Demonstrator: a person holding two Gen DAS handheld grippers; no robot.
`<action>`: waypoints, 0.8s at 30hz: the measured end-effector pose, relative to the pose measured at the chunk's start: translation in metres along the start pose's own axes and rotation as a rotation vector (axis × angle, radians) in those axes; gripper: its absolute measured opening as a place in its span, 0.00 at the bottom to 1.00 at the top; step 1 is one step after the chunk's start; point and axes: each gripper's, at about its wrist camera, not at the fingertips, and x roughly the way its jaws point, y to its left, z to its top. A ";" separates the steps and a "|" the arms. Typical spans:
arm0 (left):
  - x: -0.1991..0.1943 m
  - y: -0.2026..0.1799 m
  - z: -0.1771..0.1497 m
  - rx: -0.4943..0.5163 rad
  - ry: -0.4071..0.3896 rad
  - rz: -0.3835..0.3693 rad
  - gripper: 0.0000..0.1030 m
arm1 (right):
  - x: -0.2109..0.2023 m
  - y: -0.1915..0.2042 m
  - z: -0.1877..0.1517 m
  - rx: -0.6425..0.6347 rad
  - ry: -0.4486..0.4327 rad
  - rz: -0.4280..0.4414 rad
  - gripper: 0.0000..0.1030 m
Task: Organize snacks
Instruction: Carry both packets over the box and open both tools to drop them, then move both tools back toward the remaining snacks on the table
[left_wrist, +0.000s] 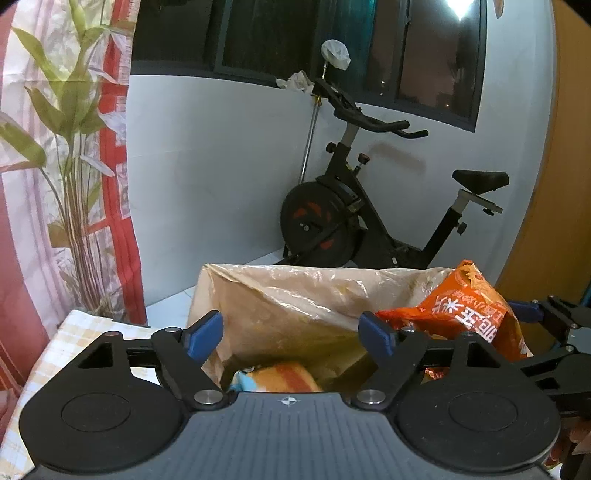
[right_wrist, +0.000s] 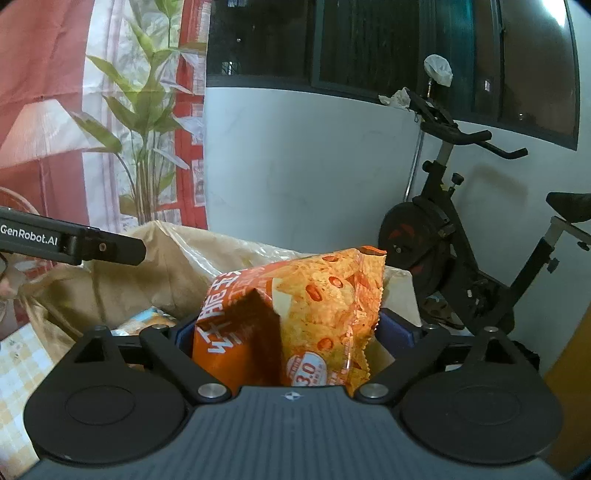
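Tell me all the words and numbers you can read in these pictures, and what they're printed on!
"GenRobot.AI": white letters on the side of the left gripper, seen in the right wrist view.
"3.0": in a round badge on the orange snack bag.
Big white Chinese characters on the orange snack bag: tilted and creased, I can't read them surely.
Small print under "3.0": too small to read.

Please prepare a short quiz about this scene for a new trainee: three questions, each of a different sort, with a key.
1. True or false: the left gripper is closed on a snack.
2. What stands by the wall behind the lined box? A) exercise bike B) fridge C) armchair
3. Fill in: the orange snack packet sits between the fingers of the ___ gripper.

Key: 1 false, its jaws are open with nothing between them; 2 A; 3 right gripper.
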 end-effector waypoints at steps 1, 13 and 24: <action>-0.002 0.001 0.000 -0.003 0.000 0.000 0.80 | -0.001 0.000 0.001 0.005 -0.006 0.007 0.93; -0.032 0.011 -0.005 0.005 -0.010 0.014 0.80 | -0.012 0.024 0.014 -0.036 -0.038 0.060 0.94; -0.069 0.027 -0.021 -0.006 -0.012 0.018 0.80 | -0.046 0.017 0.009 -0.010 -0.067 0.048 0.94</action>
